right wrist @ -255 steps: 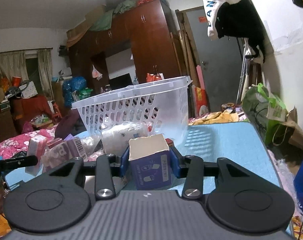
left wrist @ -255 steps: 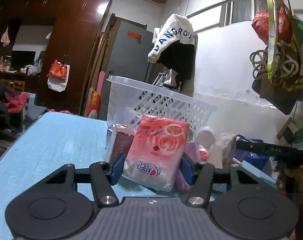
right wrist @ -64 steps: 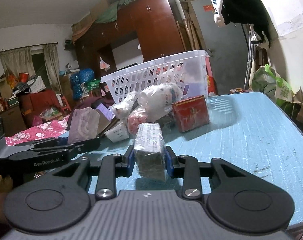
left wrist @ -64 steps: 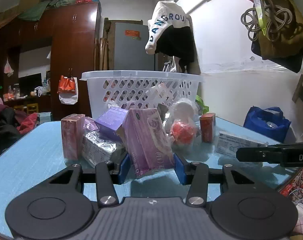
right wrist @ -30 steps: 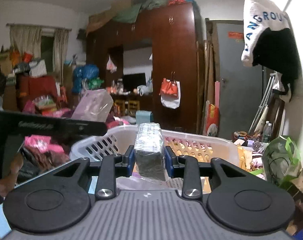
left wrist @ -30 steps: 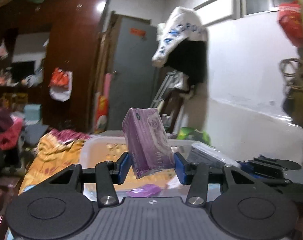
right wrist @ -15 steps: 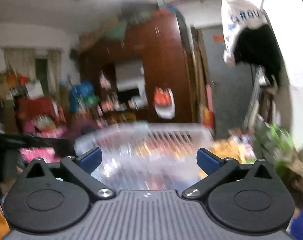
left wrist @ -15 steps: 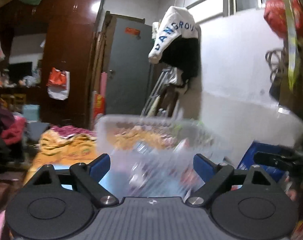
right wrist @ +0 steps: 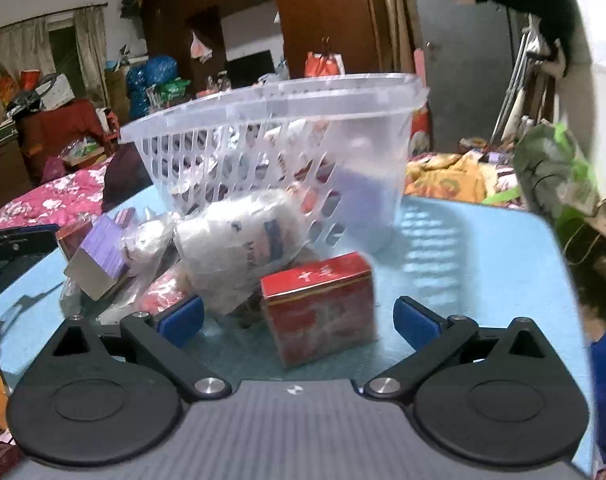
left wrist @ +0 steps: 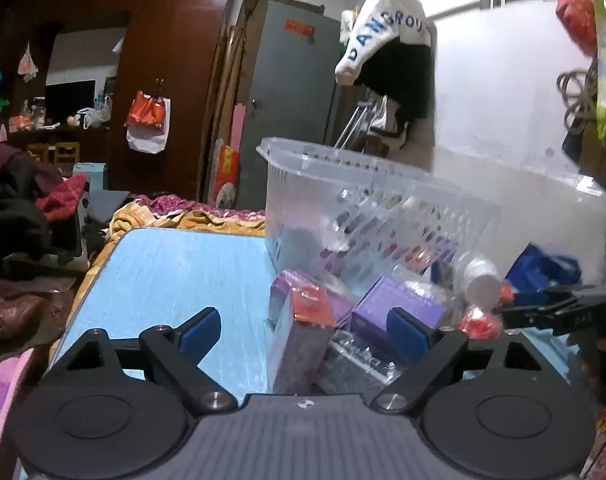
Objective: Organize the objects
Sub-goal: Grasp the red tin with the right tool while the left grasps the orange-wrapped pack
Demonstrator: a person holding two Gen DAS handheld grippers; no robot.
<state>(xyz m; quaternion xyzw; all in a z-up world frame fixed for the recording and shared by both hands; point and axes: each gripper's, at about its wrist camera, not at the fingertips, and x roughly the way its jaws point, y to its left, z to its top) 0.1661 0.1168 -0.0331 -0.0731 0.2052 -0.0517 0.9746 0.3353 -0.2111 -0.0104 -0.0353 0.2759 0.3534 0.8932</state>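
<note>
A clear white basket (left wrist: 367, 208) (right wrist: 271, 140) stands on the blue table (left wrist: 175, 272), with packets showing through its slotted wall. A pile of loose goods lies in front of it. My left gripper (left wrist: 303, 332) is open low over the table; a red-topped box (left wrist: 307, 320) stands between its fingers, untouched, with a purple box (left wrist: 399, 308) behind it. My right gripper (right wrist: 299, 320) is open wide around a red box (right wrist: 319, 312), pads apart from it. A white wrapped packet (right wrist: 243, 248) leans on the basket behind the red box.
A white-capped bottle (left wrist: 483, 280) and a purple box (right wrist: 99, 256) lie in the pile. The other gripper shows at the right edge (left wrist: 563, 312) and left edge (right wrist: 15, 240). Bare table lies left (left wrist: 163, 264) and right (right wrist: 463, 260). Bedding and cupboards stand beyond.
One second ago both grippers held packs above the basket. Both have since opened, the packs are gone from them, and both hands have sunk to the pile on the table.
</note>
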